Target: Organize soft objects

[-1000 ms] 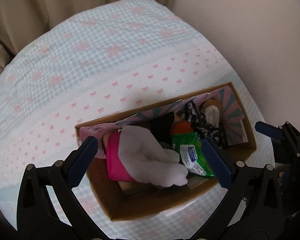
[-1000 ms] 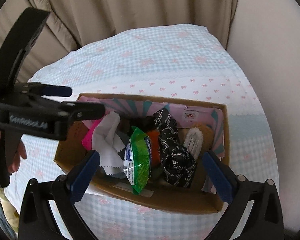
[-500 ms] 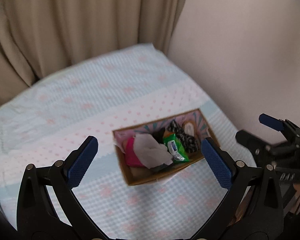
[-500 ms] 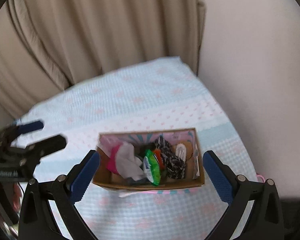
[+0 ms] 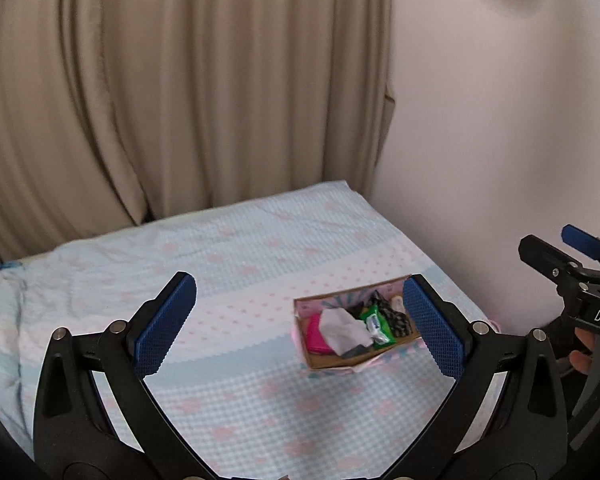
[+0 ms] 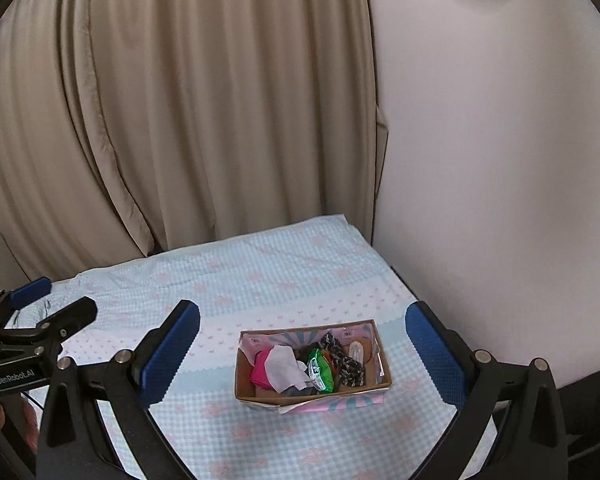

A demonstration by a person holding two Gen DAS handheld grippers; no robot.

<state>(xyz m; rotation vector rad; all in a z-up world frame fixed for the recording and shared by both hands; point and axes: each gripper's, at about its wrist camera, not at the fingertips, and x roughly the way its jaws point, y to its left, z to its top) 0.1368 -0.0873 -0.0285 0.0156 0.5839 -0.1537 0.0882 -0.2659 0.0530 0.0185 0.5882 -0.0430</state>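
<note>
A small cardboard box [image 6: 244, 380] sits on the bed near its right side; it also shows in the left wrist view [image 5: 332, 361]. Inside lie a pink item [image 6: 260, 370], a white cloth [image 6: 286, 368], a green wipes pack [image 6: 320, 370], a black patterned fabric [image 6: 348, 364] and a pale item [image 6: 358, 350]. My left gripper [image 5: 298, 328] is open and empty, well back from the box. My right gripper [image 6: 300, 350] is open and empty, also well back and above the bed.
The bed has a light blue checked sheet with pink bows [image 6: 260, 280]. Beige curtains [image 6: 180, 120] hang behind it and a plain wall [image 6: 500, 160] runs along its right side. The other gripper shows at each view's edge [image 5: 580, 276], [image 6: 36, 320].
Both grippers have pulled far back and up from the box, which now looks small. The box contents have not moved.
</note>
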